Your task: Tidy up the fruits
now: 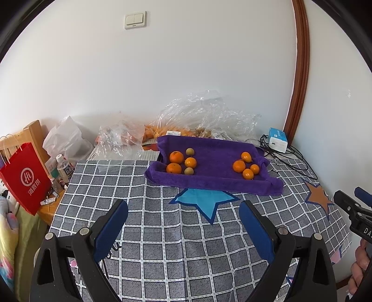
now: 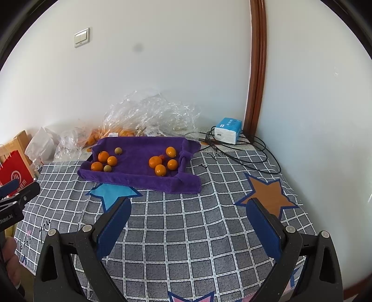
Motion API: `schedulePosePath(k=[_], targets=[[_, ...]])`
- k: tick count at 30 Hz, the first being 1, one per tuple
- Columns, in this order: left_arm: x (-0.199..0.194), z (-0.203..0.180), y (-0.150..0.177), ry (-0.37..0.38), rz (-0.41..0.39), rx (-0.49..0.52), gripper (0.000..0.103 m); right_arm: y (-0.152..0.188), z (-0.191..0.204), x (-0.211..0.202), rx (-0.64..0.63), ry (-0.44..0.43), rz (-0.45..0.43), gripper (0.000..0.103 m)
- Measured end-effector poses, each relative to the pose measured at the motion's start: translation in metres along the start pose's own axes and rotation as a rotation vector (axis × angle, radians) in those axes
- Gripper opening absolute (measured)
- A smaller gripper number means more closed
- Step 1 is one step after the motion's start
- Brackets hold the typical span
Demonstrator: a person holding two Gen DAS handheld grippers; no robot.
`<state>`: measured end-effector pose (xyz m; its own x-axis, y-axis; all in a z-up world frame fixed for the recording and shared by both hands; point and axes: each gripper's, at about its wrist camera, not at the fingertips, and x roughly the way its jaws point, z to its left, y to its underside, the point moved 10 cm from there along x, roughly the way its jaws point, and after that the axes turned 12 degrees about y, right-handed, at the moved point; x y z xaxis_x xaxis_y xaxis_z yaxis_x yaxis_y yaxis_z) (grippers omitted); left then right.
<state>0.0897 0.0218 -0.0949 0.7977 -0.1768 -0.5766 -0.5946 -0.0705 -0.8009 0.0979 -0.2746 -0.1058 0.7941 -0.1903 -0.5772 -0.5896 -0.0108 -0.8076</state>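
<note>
Red bag (image 1: 24,177): glossy paper carrier with white cord handles, standing off the table's left edge by a wooden chair back (image 1: 32,134).
Water bottle (image 1: 64,167): clear plastic with a white cap, at the table's far left corner.
Plastic bags (image 1: 204,113): crumpled clear film along the table's far edge against the wall; more orange fruit shows inside.
Purple towel (image 1: 214,158): plush cloth with its edges rolled up into a shallow tray, towards the table's far edge, centre.
Left cluster (image 1: 180,161): at the towel's left end, three round oranges and two smaller dull green-brown fruits, close together.
Right cluster (image 1: 246,166): at the towel's right end, four smooth oranges nearly touching; the right wrist view shows a small reddish piece (image 2: 162,157) among them.
White and blue box (image 1: 277,140): at the table's far right corner, on tangled black cables (image 2: 234,151).
Table (image 1: 186,244): covered in a grey cloth with a white grid and blue and orange star patches.
Room: plain white wall, a double light switch (image 1: 135,19), brown wooden trim (image 1: 301,69) on the right.
Left gripper (image 1: 183,223): blue-padded fingers spread wide, empty, over the table's near edge.
Right gripper (image 2: 188,223): likewise wide and empty, over the near right part.
</note>
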Motion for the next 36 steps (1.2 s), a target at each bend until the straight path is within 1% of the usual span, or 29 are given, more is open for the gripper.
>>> schedulePosePath(k=[10, 36], targets=[[0.0001, -0.0001, 0.0007, -0.006, 0.006, 0.011, 0.097, 0.0022, 0.0024, 0.0, 0.001, -0.008, 0.001, 0.098], [-0.0011, 0.003, 0.0021, 0.0, 0.005, -0.001, 0.097, 0.0008, 0.0029, -0.0038, -0.006, -0.008, -0.011, 0.098]])
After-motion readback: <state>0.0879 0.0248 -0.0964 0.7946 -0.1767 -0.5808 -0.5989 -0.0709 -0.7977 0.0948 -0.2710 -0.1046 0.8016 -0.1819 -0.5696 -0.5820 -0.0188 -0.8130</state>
